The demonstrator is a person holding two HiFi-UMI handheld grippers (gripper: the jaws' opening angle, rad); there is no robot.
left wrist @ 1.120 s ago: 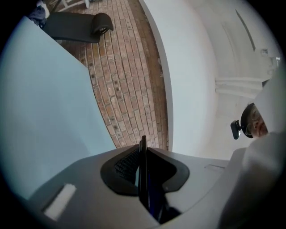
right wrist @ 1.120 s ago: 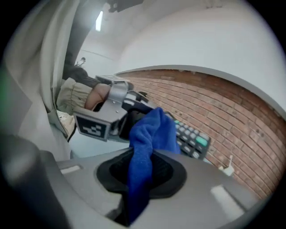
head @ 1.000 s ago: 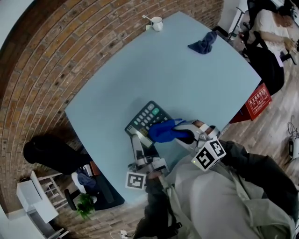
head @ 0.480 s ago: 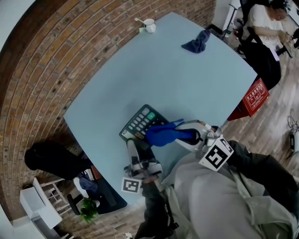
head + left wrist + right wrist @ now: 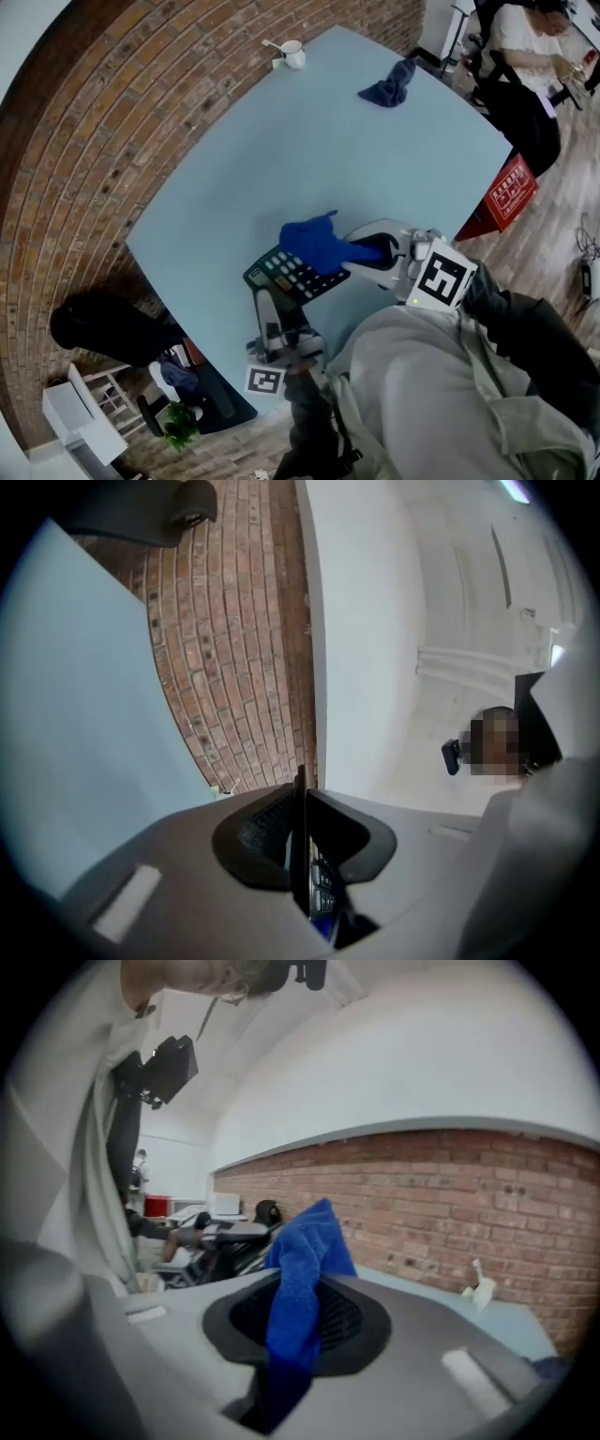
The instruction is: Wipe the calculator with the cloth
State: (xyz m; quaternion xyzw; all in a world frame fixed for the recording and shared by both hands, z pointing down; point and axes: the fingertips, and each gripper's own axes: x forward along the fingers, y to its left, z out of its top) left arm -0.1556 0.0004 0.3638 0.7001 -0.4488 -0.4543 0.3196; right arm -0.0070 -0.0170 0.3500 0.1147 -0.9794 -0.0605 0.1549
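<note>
In the head view the dark calculator (image 5: 289, 273) with green and grey keys is held tilted off the pale blue table (image 5: 281, 159). My left gripper (image 5: 266, 298) is shut on its near edge. Seen from the left gripper view, the calculator (image 5: 304, 855) stands edge-on between the pads, where the left gripper (image 5: 302, 810) clamps it. The bright blue cloth (image 5: 317, 242) lies against the calculator's far right side, bunched in my right gripper (image 5: 364, 251). A fold of the cloth (image 5: 302, 1269) sticks up out of the right gripper (image 5: 305, 1321), which is shut on it.
A white cup with a spoon (image 5: 292, 53) stands at the table's far corner. A dark blue rag (image 5: 387, 86) lies near the far right edge. A red box (image 5: 506, 195) sits on the floor to the right, and a seated person (image 5: 525, 37) is beyond it. Brick wall runs along the left.
The calculator has come up off the table and nearer to me in the left gripper. The right gripper has risen and carried the cloth across the calculator toward its far side.
</note>
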